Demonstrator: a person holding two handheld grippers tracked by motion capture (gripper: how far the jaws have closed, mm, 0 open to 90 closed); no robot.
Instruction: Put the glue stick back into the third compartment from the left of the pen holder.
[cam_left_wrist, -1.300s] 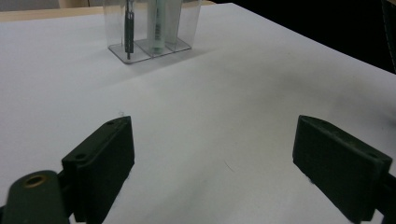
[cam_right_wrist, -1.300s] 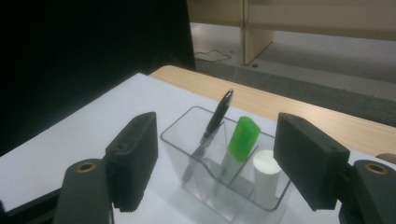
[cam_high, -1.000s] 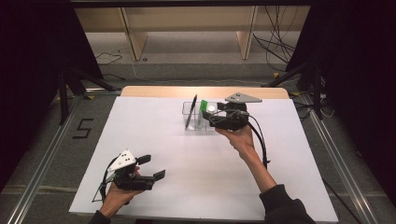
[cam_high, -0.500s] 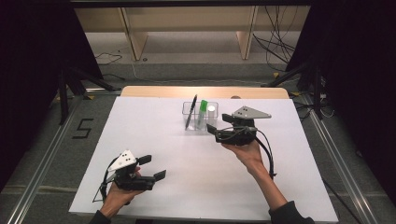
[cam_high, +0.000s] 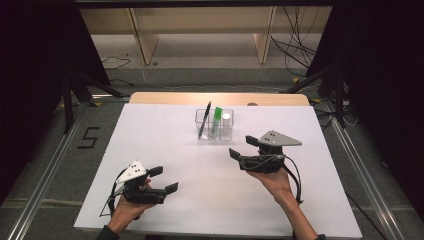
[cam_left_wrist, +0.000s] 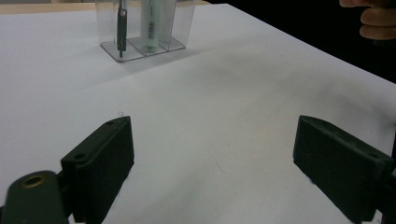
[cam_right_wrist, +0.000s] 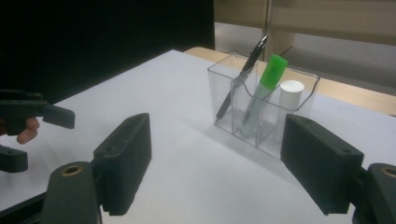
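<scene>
A clear three-compartment holder (cam_high: 214, 131) stands on the white table (cam_high: 150, 140) at the far middle. It holds a black pen (cam_high: 204, 120), a green-capped marker (cam_high: 216, 119) and a white cylinder (cam_high: 226, 120), one per compartment. My right gripper (cam_high: 243, 146) hovers open and empty just near-right of the holder. In the right gripper view the holder (cam_right_wrist: 243, 123), pen (cam_right_wrist: 240, 77) and marker (cam_right_wrist: 264, 88) lie beyond its spread jaws (cam_right_wrist: 219, 158). My left gripper (cam_high: 163, 179) rests open and empty at the near left; its view shows the holder (cam_left_wrist: 140, 44) far ahead.
A wooden strip (cam_high: 220, 98) borders the table's far edge, with shelving and cables on the floor behind. Metal rails run along both sides of the table. The other hand's fingers (cam_left_wrist: 373, 21) show at the top right of the left gripper view.
My right gripper has drawn back from the holder toward the near right, leaving the green marker standing inside. The left gripper has stayed put.
</scene>
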